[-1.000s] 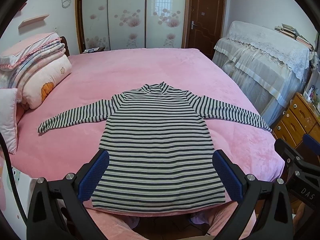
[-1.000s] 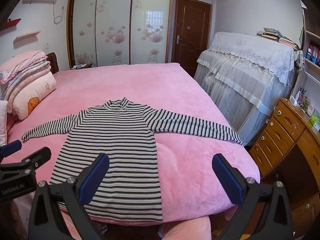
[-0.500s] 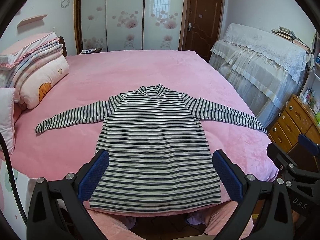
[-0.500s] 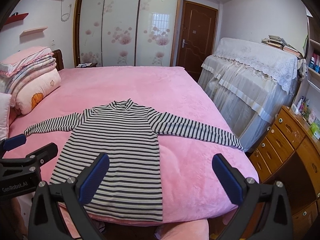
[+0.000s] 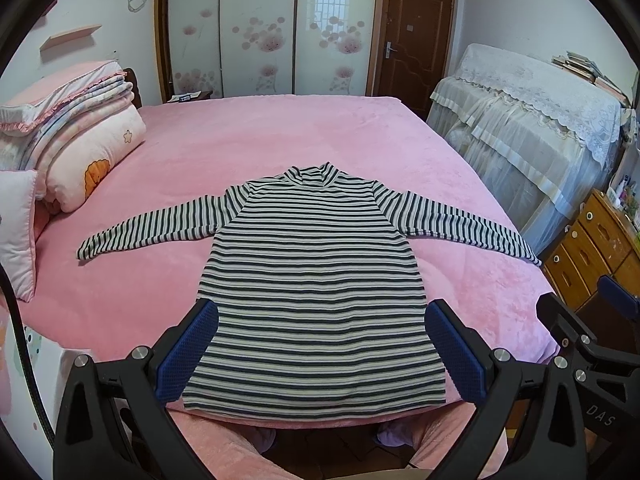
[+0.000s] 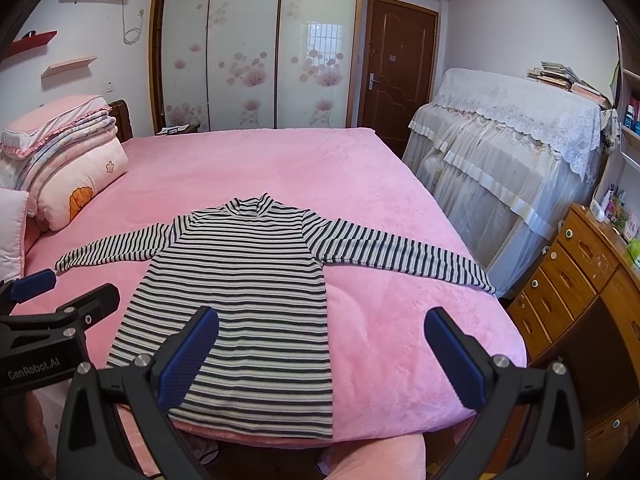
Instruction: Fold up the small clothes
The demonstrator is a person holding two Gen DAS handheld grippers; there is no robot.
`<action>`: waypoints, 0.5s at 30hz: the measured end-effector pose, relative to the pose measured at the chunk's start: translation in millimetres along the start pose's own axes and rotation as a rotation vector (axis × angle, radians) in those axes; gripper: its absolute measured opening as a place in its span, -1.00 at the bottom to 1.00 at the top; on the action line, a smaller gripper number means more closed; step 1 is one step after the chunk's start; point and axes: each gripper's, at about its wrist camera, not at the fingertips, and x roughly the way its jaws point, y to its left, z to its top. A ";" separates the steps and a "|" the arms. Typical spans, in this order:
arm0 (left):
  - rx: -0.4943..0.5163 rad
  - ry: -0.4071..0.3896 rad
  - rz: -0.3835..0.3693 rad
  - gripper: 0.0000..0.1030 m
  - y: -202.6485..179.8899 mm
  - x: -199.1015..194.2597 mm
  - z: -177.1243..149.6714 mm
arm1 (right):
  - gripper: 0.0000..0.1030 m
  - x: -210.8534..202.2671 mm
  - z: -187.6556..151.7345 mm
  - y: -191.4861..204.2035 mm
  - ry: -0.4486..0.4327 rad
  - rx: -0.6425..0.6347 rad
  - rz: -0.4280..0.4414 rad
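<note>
A black-and-white striped long-sleeved top [image 5: 316, 280] lies flat on the pink bed [image 5: 280, 140], front up, both sleeves spread out, hem at the near edge. It also shows in the right wrist view [image 6: 240, 292]. My left gripper [image 5: 320, 352] is open and empty, held above the hem, apart from the cloth. My right gripper [image 6: 320, 356] is open and empty, held over the bed to the right of the top's body. The right gripper shows at the right edge of the left wrist view [image 5: 592, 340]; the left gripper shows at the left edge of the right wrist view [image 6: 52, 320].
Folded quilts and pillows [image 5: 68, 140] are stacked at the bed's left. A lace-covered piece of furniture [image 6: 512, 152] and a wooden chest of drawers [image 6: 572, 292] stand right of the bed. Wardrobe doors [image 5: 260, 28] and a brown door [image 5: 416, 36] are behind.
Both grippers have drawn back and tilted up a little, so the top sits lower and smaller in both views. The top has not moved. Both stay open.
</note>
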 end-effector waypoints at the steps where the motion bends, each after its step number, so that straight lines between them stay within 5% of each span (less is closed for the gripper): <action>1: -0.002 0.000 0.000 0.99 -0.1 0.0 0.0 | 1.00 0.6 -0.2 0.1 0.002 0.000 0.001; 15: 0.000 0.012 0.005 0.99 -5.4 5.7 0.8 | 1.00 11.0 -0.6 -4.2 0.021 0.008 0.021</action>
